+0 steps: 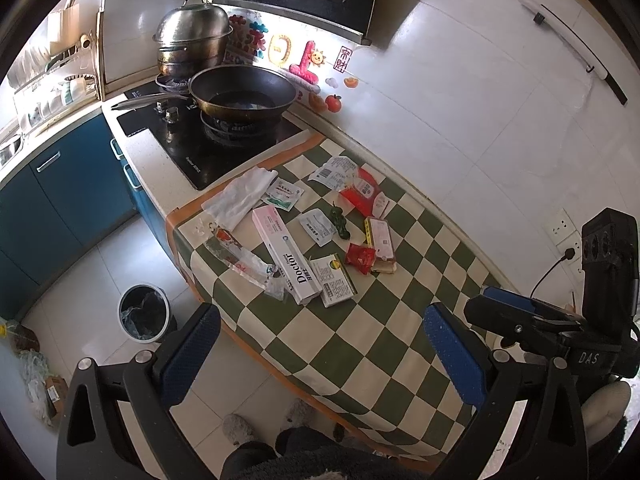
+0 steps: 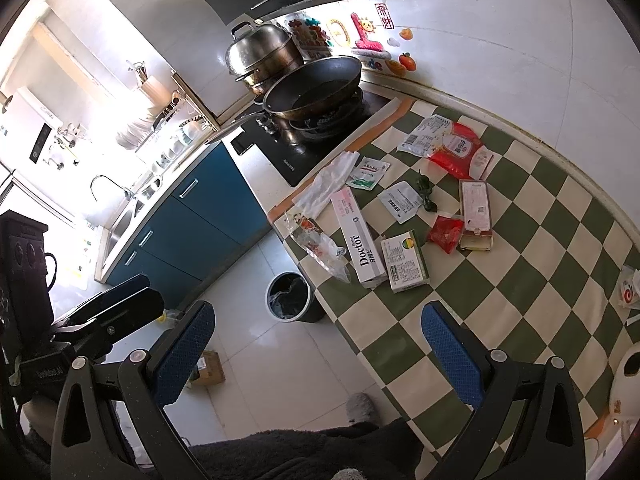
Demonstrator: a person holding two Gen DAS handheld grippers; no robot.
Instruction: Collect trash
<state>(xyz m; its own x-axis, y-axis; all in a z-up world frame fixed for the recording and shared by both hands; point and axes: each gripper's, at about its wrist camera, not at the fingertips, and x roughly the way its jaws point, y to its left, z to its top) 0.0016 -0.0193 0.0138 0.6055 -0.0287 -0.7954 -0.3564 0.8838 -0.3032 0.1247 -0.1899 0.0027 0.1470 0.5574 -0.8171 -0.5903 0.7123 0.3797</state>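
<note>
Trash lies on a green-and-cream checkered cloth [image 1: 360, 340] [image 2: 520, 280]: a long white "Doctor" box [image 1: 286, 256] [image 2: 358, 236], a small green-and-white box [image 1: 334, 280] [image 2: 404, 262], a clear plastic wrapper [image 1: 240, 258] [image 2: 316, 242], a red wrapper [image 1: 360, 258] [image 2: 444, 234], a red-and-white pouch [image 1: 362, 192] [image 2: 456, 152] and several sachets. A bin with a black liner [image 1: 144, 314] [image 2: 290, 296] stands on the floor beside the counter. My left gripper [image 1: 320, 344] is open and empty above the cloth's near edge. My right gripper [image 2: 318, 340] is open and empty, near the cloth's left edge.
A black wok [image 1: 242, 94] [image 2: 316, 88] and a steel steamer pot [image 1: 192, 38] [image 2: 262, 54] sit on the stove beyond the cloth. Blue cabinets [image 1: 68, 184] [image 2: 192, 216] line the left. A cardboard box [image 2: 208, 368] lies on the floor. A white kettle [image 2: 628, 372] stands at the right.
</note>
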